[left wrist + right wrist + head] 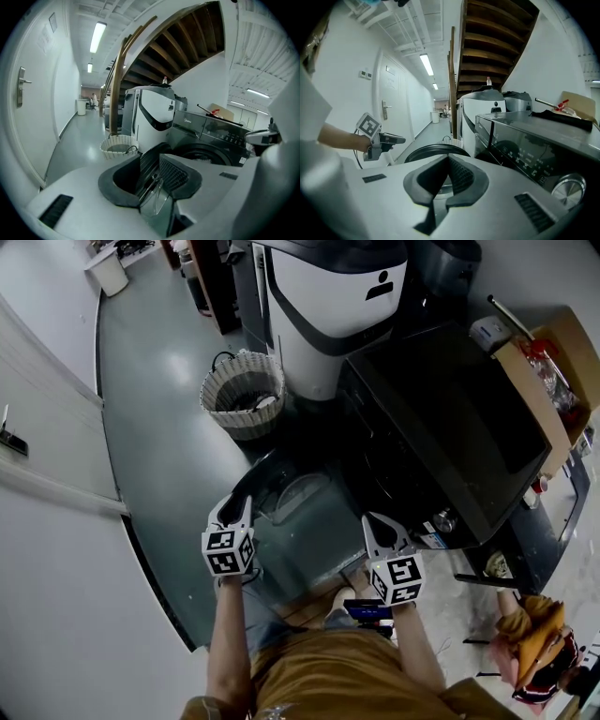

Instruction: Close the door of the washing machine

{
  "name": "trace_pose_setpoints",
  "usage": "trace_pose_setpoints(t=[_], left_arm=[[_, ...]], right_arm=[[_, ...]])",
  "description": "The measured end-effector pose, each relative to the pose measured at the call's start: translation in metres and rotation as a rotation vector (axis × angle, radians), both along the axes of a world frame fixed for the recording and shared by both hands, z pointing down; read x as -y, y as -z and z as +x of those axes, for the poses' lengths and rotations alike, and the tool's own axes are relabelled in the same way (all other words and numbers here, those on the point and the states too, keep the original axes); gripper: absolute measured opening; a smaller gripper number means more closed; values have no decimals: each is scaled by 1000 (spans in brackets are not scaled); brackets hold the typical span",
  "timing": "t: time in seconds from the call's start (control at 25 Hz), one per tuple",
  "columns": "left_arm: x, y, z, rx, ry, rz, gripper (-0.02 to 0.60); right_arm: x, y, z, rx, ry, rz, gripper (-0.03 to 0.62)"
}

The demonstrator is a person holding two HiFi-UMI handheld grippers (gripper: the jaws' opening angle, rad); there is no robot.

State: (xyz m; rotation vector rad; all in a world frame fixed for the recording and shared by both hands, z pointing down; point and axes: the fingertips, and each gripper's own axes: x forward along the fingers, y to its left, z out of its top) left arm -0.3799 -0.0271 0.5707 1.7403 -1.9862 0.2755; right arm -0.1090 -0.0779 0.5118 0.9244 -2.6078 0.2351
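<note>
The dark washing machine [450, 427] stands at the right in the head view. Its round door [300, 498] is swung out towards me, its glass facing up and left. My left gripper [236, 507] hangs by the door's left rim; in the left gripper view [157, 157] its jaws stand apart, and the door's glass [157, 197] shows through the gap without the pads pressing on it. My right gripper [375, 526] is near the door's right side, in front of the machine; in the right gripper view [447, 159] its pads meet at the tips, and the door's dark rim [436, 150] lies beyond.
A wicker basket [242, 393] stands on the grey floor behind the door, next to a tall white machine [328, 306]. A cardboard box [553, 371] sits beside the washer's top. A white wall with a door [47, 456] runs along the left. Cloth [530, 643] lies at the lower right.
</note>
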Motion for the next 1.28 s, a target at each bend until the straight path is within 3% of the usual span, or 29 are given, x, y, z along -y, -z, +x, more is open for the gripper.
trace_pose_setpoints(t=[0.52, 0.88, 1.28], left_arm=[[39, -60, -40, -39, -94, -123, 158], [48, -99, -46, -81, -174, -220, 193], [54, -112, -48, -82, -166, -246, 199]], right_arm=[[13, -24, -27, -68, -56, -36, 12], [19, -41, -49, -79, -62, -69, 12], [25, -55, -25, -94, -101, -106, 12]])
